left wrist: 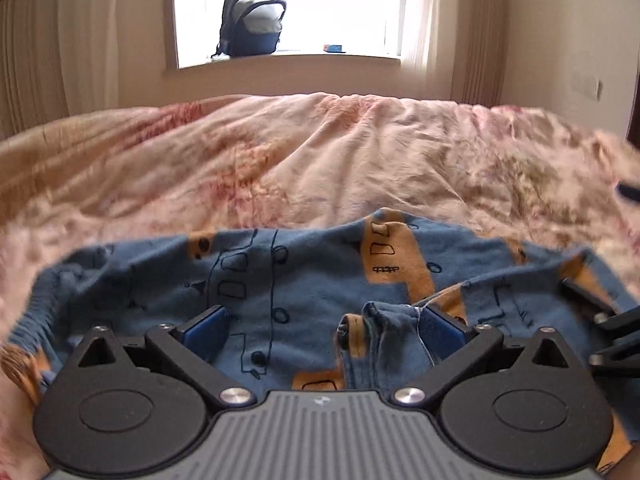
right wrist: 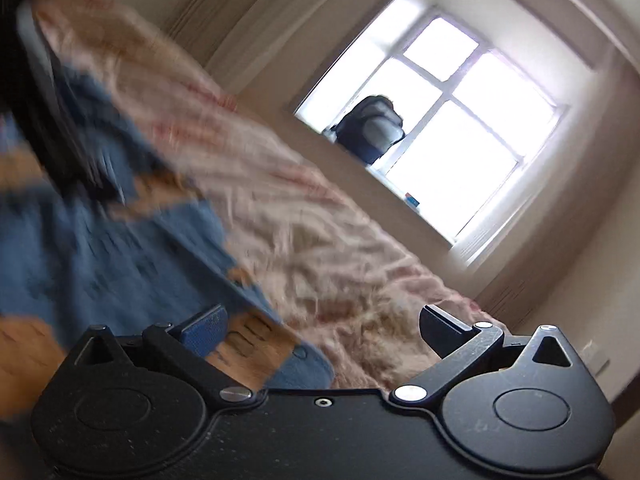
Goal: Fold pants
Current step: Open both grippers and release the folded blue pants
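Blue pants with orange patches and black line drawings lie spread on the pink floral bedcover, the elastic waistband at the left. My left gripper hovers low over them with its jaws wide apart. A bunched fold of the cloth stands up beside its right blue pad, not pinched. My right gripper shows at the right edge over the pants. In the tilted, blurred right wrist view the right gripper is open, with the pants' edge below its left pad and nothing held.
The bed fills the foreground; its far edge runs under a bright window. A dark backpack and a small box sit on the sill. Curtains hang at both sides. A wall switch is at the right.
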The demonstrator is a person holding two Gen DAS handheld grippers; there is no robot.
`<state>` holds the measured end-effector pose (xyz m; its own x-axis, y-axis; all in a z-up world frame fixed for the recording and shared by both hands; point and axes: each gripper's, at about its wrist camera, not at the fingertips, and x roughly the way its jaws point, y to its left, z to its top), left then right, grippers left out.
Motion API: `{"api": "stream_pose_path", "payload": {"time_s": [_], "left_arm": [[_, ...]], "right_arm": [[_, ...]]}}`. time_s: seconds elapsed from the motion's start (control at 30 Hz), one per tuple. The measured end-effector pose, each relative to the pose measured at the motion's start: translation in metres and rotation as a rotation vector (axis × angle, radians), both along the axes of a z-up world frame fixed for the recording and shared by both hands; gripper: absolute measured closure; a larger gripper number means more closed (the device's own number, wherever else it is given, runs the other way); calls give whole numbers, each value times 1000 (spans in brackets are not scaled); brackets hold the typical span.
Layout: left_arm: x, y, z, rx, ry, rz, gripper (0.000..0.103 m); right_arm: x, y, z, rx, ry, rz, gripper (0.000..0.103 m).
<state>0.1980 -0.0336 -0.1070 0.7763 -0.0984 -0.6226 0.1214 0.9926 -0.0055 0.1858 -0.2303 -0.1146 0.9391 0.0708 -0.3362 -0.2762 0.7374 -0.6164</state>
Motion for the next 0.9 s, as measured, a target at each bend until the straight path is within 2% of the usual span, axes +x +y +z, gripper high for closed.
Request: {"api": "stream_pose_path", "payload": {"time_s": [0.07, 0.13, 0.2, 0.27, 0.37, 0.43, 0.53, 0.63, 0.67, 0.77, 0.9], "left_arm": [[0, 4, -1, -9, 2, -11, 0], [-1, 5, 1, 2, -6, -28, 0], [-4, 7, 5, 10, -15, -16, 0], [-11, 11, 14, -28, -32, -25, 0], [-30, 22, 21, -150, -28, -79, 0], [-44, 24, 20, -180, 4, -95, 0], [-66, 21, 8, -112, 34, -95, 0], [-87, 17, -5, 28, -14, -127, 0], [-92, 16, -3, 50, -30, -131, 0], [-93, 17, 7, 69, -11, -115, 0], [-94, 35, 24, 77, 34, -78, 0]], "right_arm": [[13, -14, -6, 37, 19, -30, 1], [20, -30, -1, 83, 28, -124, 1], [18, -47, 5, 92, 5, -210, 4], [7, -58, 14, 121, -4, -256, 7], [-29, -51, 32, 223, -18, -226, 2], [-54, -35, 32, 246, -15, -190, 2], [-80, -11, 19, 230, 9, -143, 1], [-82, -2, -6, 154, 61, -154, 1], [-83, -4, -11, 162, 67, -159, 1], [-86, -7, 0, 207, 62, -189, 1], [-88, 2, 17, 210, 27, -144, 1]]}}
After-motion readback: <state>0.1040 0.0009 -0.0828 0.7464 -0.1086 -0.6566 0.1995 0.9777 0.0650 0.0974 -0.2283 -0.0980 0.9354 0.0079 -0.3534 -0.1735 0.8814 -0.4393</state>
